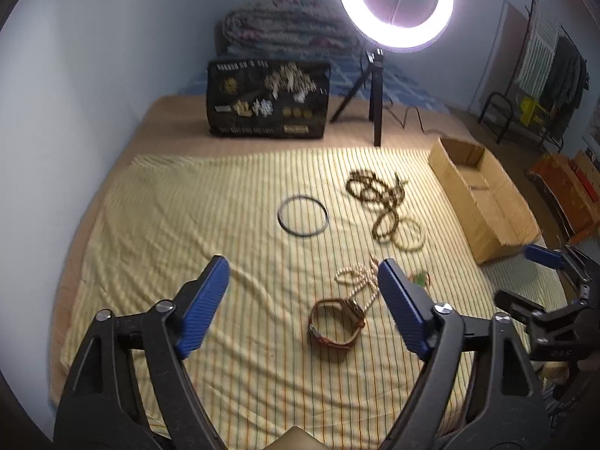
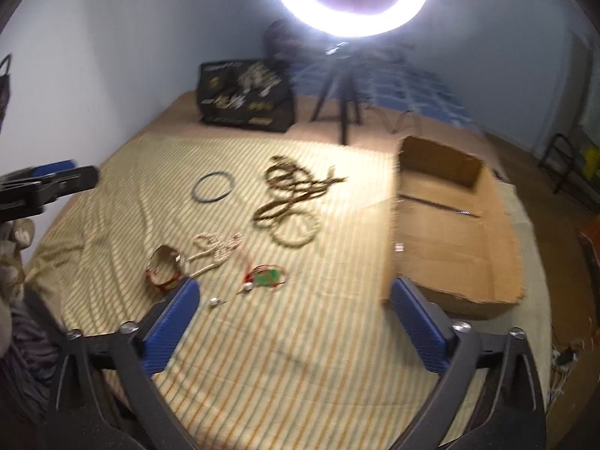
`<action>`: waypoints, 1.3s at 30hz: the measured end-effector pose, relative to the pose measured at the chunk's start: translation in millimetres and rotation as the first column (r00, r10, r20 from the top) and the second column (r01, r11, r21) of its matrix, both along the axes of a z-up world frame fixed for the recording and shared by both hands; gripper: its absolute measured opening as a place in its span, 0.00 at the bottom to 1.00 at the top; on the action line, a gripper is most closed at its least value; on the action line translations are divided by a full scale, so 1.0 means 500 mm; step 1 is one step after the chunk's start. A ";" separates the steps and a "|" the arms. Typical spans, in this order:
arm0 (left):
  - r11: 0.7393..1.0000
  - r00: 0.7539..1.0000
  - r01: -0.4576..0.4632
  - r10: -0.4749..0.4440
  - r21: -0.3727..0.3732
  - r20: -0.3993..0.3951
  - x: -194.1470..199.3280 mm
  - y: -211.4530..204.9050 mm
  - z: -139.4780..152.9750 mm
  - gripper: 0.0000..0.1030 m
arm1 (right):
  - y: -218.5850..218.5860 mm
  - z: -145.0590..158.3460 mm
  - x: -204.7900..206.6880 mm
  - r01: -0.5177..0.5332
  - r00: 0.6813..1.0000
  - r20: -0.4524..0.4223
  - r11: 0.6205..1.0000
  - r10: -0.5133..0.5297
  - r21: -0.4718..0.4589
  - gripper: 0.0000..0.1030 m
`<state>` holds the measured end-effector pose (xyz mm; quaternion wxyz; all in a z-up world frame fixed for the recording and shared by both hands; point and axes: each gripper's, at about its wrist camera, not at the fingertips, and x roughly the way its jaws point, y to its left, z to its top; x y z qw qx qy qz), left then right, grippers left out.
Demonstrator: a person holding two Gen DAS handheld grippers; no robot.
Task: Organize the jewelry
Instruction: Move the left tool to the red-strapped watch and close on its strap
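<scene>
Jewelry lies on a yellow striped cloth (image 1: 187, 225). A brown strap watch (image 1: 335, 324) lies between my left gripper's fingers, beside a pale bead necklace (image 1: 356, 277). Farther off lie a black bangle (image 1: 303, 216), a dark bead tangle (image 1: 378, 195) and a pale bead ring (image 1: 408, 234). My left gripper (image 1: 303, 273) is open and empty above the cloth. My right gripper (image 2: 294, 292) is open and empty. Ahead of it lie the watch (image 2: 165, 268), the pale necklace (image 2: 217, 245) and a green and red piece (image 2: 264, 275). The right gripper also shows in the left wrist view (image 1: 543, 258).
An open cardboard box (image 2: 450, 225) lies on the cloth's right side. A black jewelry display board (image 1: 268, 99) stands at the back. A ring light (image 1: 393, 3) on a tripod (image 1: 375, 93) stands behind the cloth. A wall runs along the left.
</scene>
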<state>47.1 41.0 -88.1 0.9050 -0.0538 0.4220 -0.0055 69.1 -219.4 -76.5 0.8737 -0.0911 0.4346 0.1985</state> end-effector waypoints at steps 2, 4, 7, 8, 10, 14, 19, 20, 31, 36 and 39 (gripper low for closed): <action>1.000 0.999 0.005 -0.006 -0.027 -0.041 0.006 0.002 -0.019 0.70 | 0.018 -0.022 0.011 -0.042 0.998 -0.043 0.999 0.042 -0.005 0.79; 0.999 0.997 0.012 -0.016 -0.044 -0.075 0.011 0.002 -0.038 0.66 | 0.031 -0.043 0.020 -0.066 0.995 -0.081 0.998 0.066 -0.004 0.73; 0.999 0.991 0.024 -0.030 -0.049 -0.127 0.022 -0.004 -0.070 0.61 | 0.047 -0.069 0.029 -0.108 0.986 -0.127 0.994 0.108 0.012 0.62; 0.998 0.987 0.028 -0.037 -0.061 -0.156 0.027 -0.005 -0.084 0.57 | 0.053 -0.076 0.029 -0.121 0.984 -0.133 0.993 0.122 0.014 0.59; 0.995 0.977 0.023 -0.042 -0.092 -0.211 0.037 -0.004 -0.111 0.48 | 0.065 -0.091 0.030 -0.154 0.977 -0.148 0.988 0.154 0.012 0.51; 0.991 0.960 -0.008 -0.031 -0.135 -0.277 0.051 0.002 -0.144 0.42 | 0.089 -0.124 0.034 -0.210 0.961 -0.186 0.978 0.207 -0.001 0.35; 0.992 0.952 -0.010 -0.029 -0.126 -0.306 0.068 0.002 -0.167 0.35 | 0.107 -0.148 0.046 -0.234 0.951 -0.212 0.972 0.227 -0.011 0.26; 0.992 0.950 -0.012 -0.028 -0.128 -0.310 0.071 0.005 -0.171 0.35 | 0.108 -0.152 0.048 -0.235 0.950 -0.215 0.972 0.226 -0.015 0.22; 0.986 0.933 -0.034 -0.026 -0.163 -0.358 0.084 0.014 -0.206 0.27 | 0.121 -0.191 0.086 -0.220 0.950 -0.236 0.974 0.203 -0.045 0.20; 0.985 0.923 -0.034 -0.035 -0.171 -0.383 0.089 0.009 -0.226 0.25 | 0.132 -0.205 0.088 -0.230 0.948 -0.241 0.971 0.207 -0.069 0.20; 0.984 0.917 -0.033 -0.040 -0.175 -0.397 0.091 0.007 -0.237 0.21 | 0.140 -0.209 0.081 -0.244 0.948 -0.233 0.965 0.216 -0.097 0.20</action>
